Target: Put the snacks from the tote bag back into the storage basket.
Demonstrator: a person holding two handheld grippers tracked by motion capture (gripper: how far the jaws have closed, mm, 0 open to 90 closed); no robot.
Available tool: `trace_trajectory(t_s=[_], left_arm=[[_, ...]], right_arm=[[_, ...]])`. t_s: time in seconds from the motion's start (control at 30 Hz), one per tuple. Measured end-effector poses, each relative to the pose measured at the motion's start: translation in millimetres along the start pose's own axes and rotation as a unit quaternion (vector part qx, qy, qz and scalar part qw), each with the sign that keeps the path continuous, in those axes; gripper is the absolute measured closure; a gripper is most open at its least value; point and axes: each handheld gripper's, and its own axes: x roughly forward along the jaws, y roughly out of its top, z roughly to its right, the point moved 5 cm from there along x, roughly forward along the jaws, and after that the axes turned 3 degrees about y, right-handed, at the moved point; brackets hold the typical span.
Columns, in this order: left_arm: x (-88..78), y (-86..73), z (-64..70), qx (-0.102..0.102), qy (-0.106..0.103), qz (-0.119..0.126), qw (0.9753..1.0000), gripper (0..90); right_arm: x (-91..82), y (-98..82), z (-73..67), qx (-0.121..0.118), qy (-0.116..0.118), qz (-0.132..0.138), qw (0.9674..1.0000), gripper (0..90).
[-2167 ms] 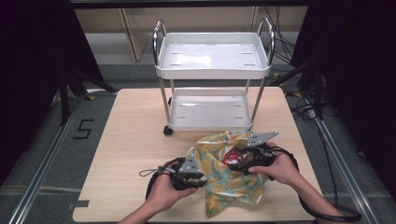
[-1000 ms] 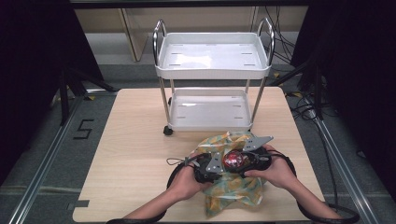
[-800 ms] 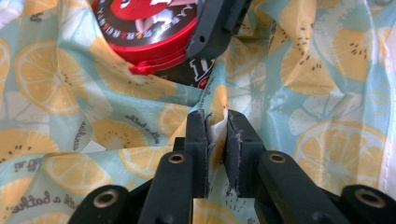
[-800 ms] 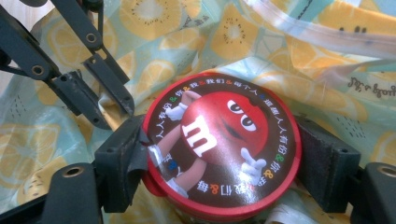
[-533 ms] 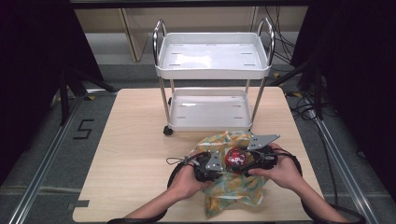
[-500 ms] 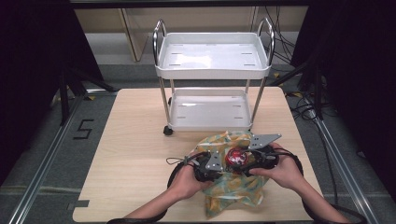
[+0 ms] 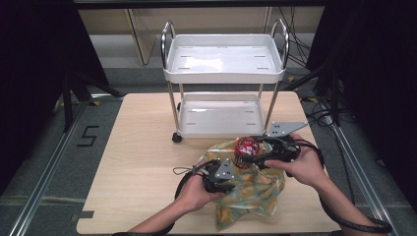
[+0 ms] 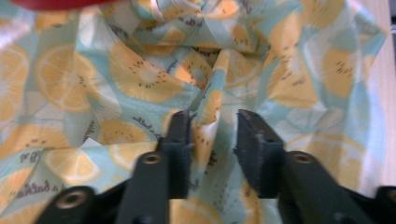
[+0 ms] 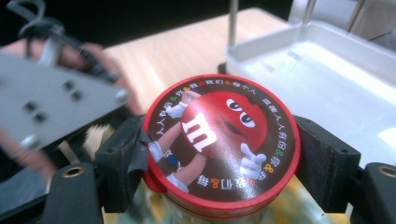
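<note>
A: Where's the jar (image 9: 219,140)?

B: Held above the bag (image 7: 253,189), near the front right of the surface (image 7: 142,142). The right gripper (image 7: 248,156) has its fingers (image 9: 122,161) clamped on either side of the red lid.

A: And the left gripper (image 8: 212,140)?

B: Its fingers stand slightly apart with a fold of the bag's lemon-print fabric between them; one finger touches the fold, and I cannot tell whether they truly pinch it.

A: Anything behind?

B: A white cart (image 7: 223,64), two trays, at the far edge of the surface.
</note>
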Motion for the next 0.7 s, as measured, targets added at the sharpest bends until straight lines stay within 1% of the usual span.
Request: trace_trajectory(t_s=[0.03,0.07,0.1,0.13,0.17,0.2,0.23,0.27,0.3,0.33,0.37,0.4,0.43,0.47,0.5,0.53,0.57,0.6,0.63,0.67,0.7], left_arm=[[-2.1,0.6,0.1,-0.003,0.001,0.003,1.0,59.6],[-5.0,1.6,0.1,-0.008,0.003,0.011,0.9999,56.7],[-10.3,3.1,0.2,-0.012,0.009,0.017,0.9997,53.1],[-13.1,4.7,0.9,-0.022,0.011,0.028,0.9993,50.1],[-17.6,6.5,1.6,-0.035,0.015,0.041,0.9984,48.5],[-22.9,7.4,0.5,-0.034,0.021,0.046,0.9981,46.5],[-29.9,9.2,1.4,-0.045,0.025,0.061,0.9968,44.8],[-34.4,9.5,0.6,-0.044,0.028,0.064,0.9965,43.8],[-40.6,9.0,-0.6,-0.04,0.032,0.066,0.9965,42.9],[-45.9,8.9,-0.7,-0.05,0.033,0.075,0.9954,42.8],[-51.0,8.0,-1.9,-0.054,0.037,0.08,0.9947,42.3],[-56.9,6.3,-3.0,-0.059,0.041,0.086,0.9938,41.8],[-62.1,4.1,-4.9,-0.058,0.047,0.084,0.9937,41.3],[-65.8,2.4,-5.7,-0.064,0.05,0.09,0.9926,41.1],[-69.5,0.0,-7.5,-0.062,0.05,0.086,0.9932,41.0],[-73.3,-2.6,-9.2,-0.074,0.057,0.095,0.9911,40.9],[-75.3,-4.4,-10.2,-0.081,0.06,0.099,0.9899,40.8],[-79.1,-8.3,-13.0,-0.078,0.064,0.094,0.9904,40.8],[-82.9,-12.7,-15.8,-0.084,0.069,0.096,0.9894,40.8],[-84.2,-14.6,-16.5,-0.096,0.07,0.101,0.9878,40.8],[-86.6,-17.6,-18.2,-0.102,0.072,0.104,0.9867,40.9]], right_arm=[[0.5,5.3,3.5,0.0,-0.007,0.005,1.0,26.1],[2.0,8.5,4.9,0.0,-0.009,0.012,0.9999,26.1],[3.3,12.1,7.0,0.006,-0.017,0.018,0.9997,26.1],[4.2,16.4,11.1,0.002,-0.024,0.019,0.9995,26.1],[5.1,18.3,12.4,0.008,-0.028,0.019,0.9994,26.1],[7.2,21.4,15.2,0.009,-0.034,0.026,0.999,26.1],[8.2,23.5,17.7,0.014,-0.039,0.024,0.9988,26.1],[11.2,27.0,21.3,0.014,-0.043,0.033,0.9985,26.1],[12.1,28.7,23.5,0.016,-0.047,0.032,0.9982,26.1],[13.9,30.9,26.5,0.013,-0.046,0.031,0.9984,26.1],[15.8,33.4,29.4,0.016,-0.054,0.037,0.9978,26.1],[16.9,35.6,32.1,0.017,-0.057,0.037,0.9976,26.1],[18.8,37.9,35.4,0.017,-0.06,0.036,0.9974,26.1],[20.1,39.8,39.2,0.013,-0.071,0.039,0.9966,26.1],[21.7,40.8,41.1,0.015,-0.07,0.035,0.9968,26.1],[24.2,42.3,43.3,0.017,-0.08,0.045,0.9956,26.1],[27.2,43.2,45.6,0.018,-0.084,0.042,0.9954,26.1],[28.6,43.8,47.6,0.021,-0.087,0.042,0.9951,26.1],[30.1,44.0,49.6,0.022,-0.089,0.035,0.9952,26.1],[33.2,44.4,52.3,0.026,-0.093,0.032,0.9948,26.1],[35.5,44.7,55.2,0.024,-0.099,0.034,0.9943,26.1]])
